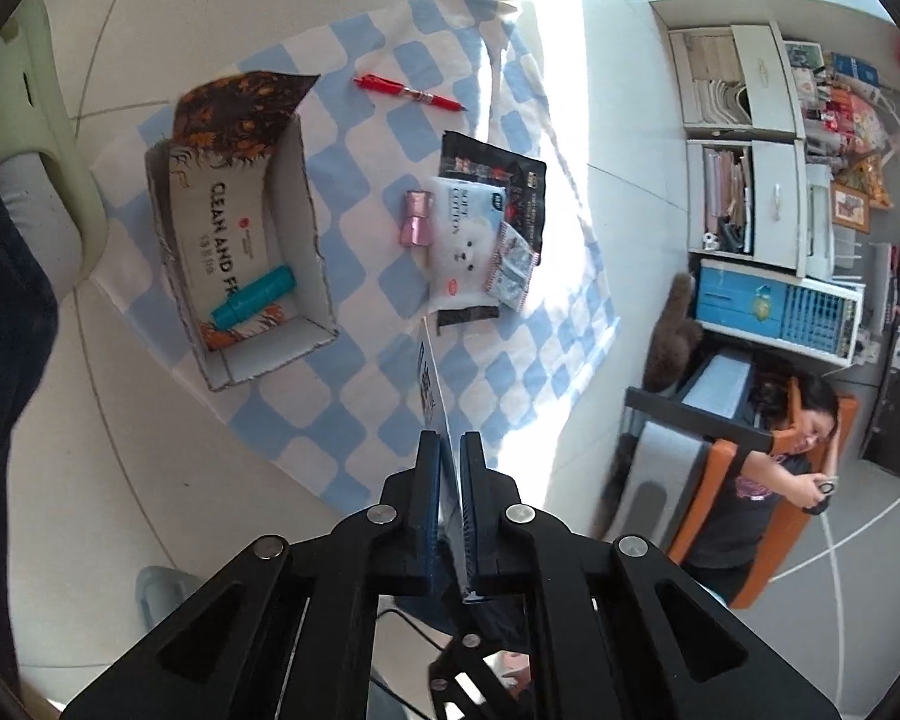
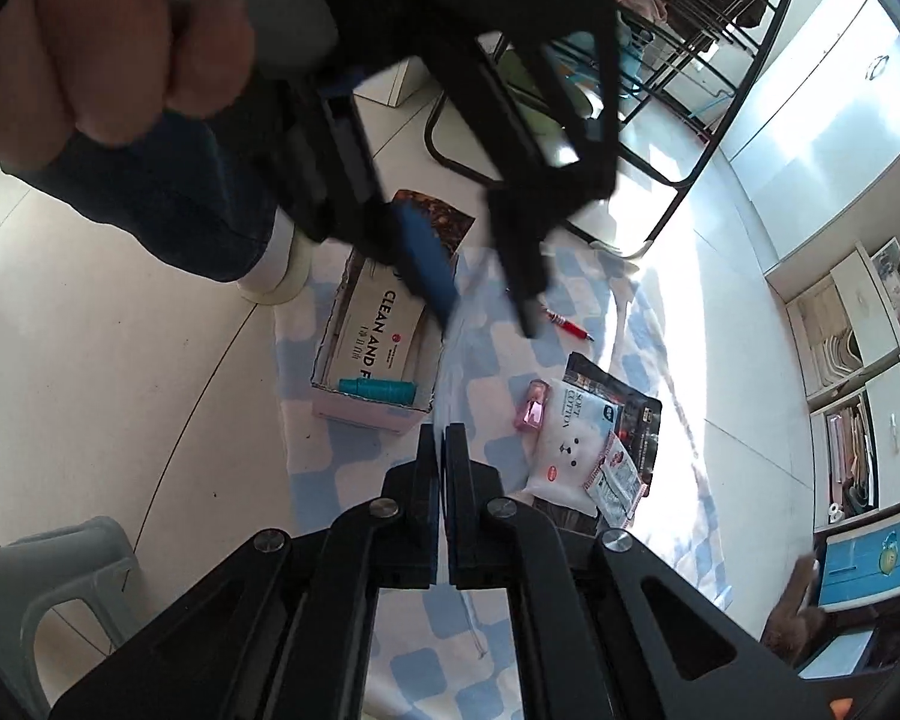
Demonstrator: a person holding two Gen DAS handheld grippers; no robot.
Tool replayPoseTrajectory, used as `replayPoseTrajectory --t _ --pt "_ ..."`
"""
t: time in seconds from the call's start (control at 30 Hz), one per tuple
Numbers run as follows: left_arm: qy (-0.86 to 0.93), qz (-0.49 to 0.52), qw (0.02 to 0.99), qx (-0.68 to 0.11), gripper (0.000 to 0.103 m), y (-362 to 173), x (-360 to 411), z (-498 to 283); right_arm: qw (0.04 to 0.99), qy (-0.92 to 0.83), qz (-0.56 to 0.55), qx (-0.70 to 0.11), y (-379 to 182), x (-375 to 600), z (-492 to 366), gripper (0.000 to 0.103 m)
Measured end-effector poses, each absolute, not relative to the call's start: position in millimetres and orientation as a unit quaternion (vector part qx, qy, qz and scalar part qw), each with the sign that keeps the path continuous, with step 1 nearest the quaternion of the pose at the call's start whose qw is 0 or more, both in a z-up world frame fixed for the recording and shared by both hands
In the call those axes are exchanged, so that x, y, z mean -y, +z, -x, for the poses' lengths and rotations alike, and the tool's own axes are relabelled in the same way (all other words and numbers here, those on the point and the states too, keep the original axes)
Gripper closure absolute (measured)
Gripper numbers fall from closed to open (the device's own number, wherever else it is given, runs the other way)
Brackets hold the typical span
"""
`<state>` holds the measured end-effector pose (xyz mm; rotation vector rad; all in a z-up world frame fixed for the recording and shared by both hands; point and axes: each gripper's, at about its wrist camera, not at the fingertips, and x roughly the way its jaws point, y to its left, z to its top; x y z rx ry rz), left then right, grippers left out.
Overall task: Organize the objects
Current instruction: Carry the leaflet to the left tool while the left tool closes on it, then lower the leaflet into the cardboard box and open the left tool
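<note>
My left gripper (image 1: 450, 438) is shut on a thin white card (image 1: 429, 372) with blue print, seen edge-on above the checked cloth (image 1: 354, 228). To its left an open cardboard box (image 1: 303, 204) holds a "CLEAN AND" packet (image 1: 222, 222) and a teal tube (image 1: 252, 297). A red pen (image 1: 411, 93), a pink bottle (image 1: 417, 216), a white cotton packet (image 1: 462, 240), a black packet (image 1: 498, 177) and a small sachet (image 1: 513, 270) lie on the cloth. My right gripper (image 2: 444, 429) is shut with nothing in it, high over the cloth beside the box (image 2: 378, 414). A hand (image 2: 108, 54) holds the blurred left tool over the box.
The cloth lies on a pale tiled floor (image 1: 168, 24). A grey stool (image 2: 60, 570) stands at the lower left, and a trouser leg (image 2: 180, 204) is near the box. Shelves (image 1: 750, 168), a brown furry shape (image 1: 672, 336) and a seated person (image 1: 768, 480) are to the right.
</note>
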<state>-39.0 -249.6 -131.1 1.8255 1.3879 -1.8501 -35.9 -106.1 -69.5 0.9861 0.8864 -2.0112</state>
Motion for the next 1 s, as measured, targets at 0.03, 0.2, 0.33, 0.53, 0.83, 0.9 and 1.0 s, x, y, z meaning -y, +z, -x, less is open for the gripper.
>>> replayPoseTrajectory --t 0.03,0.2,0.33,0.53,0.83,0.9,1.0 --pt "-0.634 -0.619 0.102 -0.452 0.103 -128 249 39 0.356 -0.782 -0.379 -0.342 -70 106 37 0.096" --pt "-0.684 -0.621 0.166 -0.345 0.103 -99 243 40 0.338 -0.779 -0.409 -0.334 -72 112 47 0.045" --pt "-0.701 -0.609 0.239 -0.283 0.103 -75 255 37 0.327 -0.769 -0.457 -0.304 -84 108 57 0.024" --pt "-0.689 -0.636 0.314 -0.147 0.103 -84 241 65 0.277 -0.759 -0.561 -0.180 -104 78 97 0.024" --pt "-0.688 -0.664 0.277 -0.098 0.103 -128 206 104 0.159 -0.737 -0.654 0.067 -128 -9 140 0.024" --pt "-0.669 -0.685 0.259 -0.127 0.103 -139 201 103 0.135 -0.719 -0.668 0.135 -137 -31 145 0.024" --pt "-0.670 -0.680 0.260 -0.142 0.070 -135 193 98 0.106 -0.700 -0.671 0.222 -145 -62 153 0.017"
